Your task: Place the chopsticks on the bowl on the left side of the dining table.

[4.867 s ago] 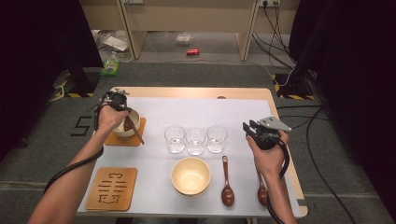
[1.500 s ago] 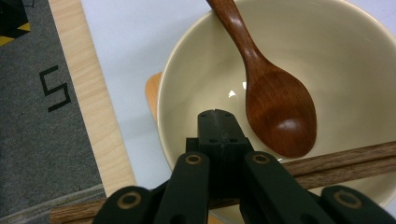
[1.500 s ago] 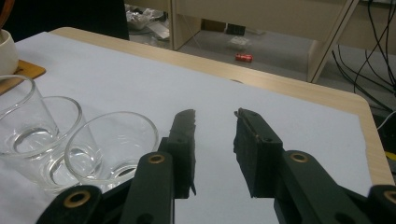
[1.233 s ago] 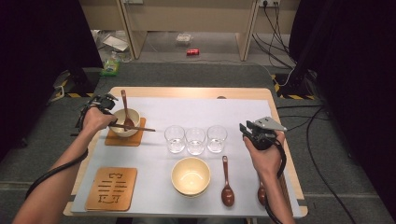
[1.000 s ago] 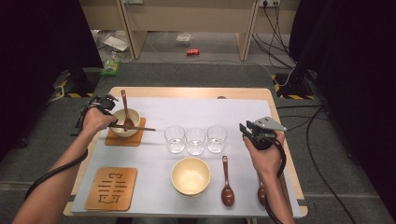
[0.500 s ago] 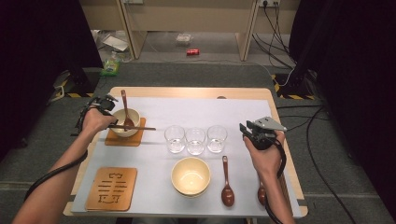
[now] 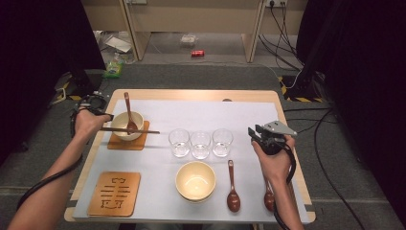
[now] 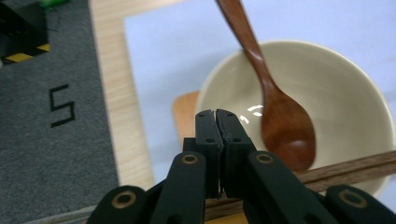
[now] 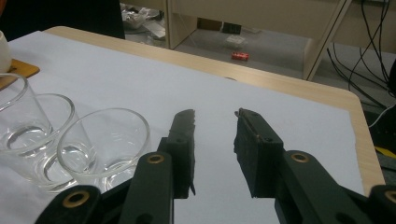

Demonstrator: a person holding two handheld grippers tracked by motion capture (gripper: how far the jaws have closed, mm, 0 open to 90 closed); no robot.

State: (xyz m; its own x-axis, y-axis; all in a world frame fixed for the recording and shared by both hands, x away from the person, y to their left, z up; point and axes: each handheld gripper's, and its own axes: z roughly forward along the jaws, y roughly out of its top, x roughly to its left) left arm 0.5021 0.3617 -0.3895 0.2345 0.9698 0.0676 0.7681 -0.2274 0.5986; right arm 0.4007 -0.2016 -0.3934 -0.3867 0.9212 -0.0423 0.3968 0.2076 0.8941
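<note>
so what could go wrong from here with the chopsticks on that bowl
The chopsticks only lie loosely across the rim of the bowl, one end sticking far out to the side, so a nudge could roll them off. The left gripper, fingers together, sits close over them and beside the spoon leaning in the bowl; pulling away carelessly might snag either.

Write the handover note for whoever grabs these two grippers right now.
Left gripper: jaws shut, nothing between them, beside the rear bowl.
Right gripper: open, empty, right of the three glasses.
Done: rear bowl sits on its coaster, wooden spoon inside, chopsticks across the rim.
Left, probably: front bowl onto the empty coaster, then one of the two spoons lying at front right.
</note>
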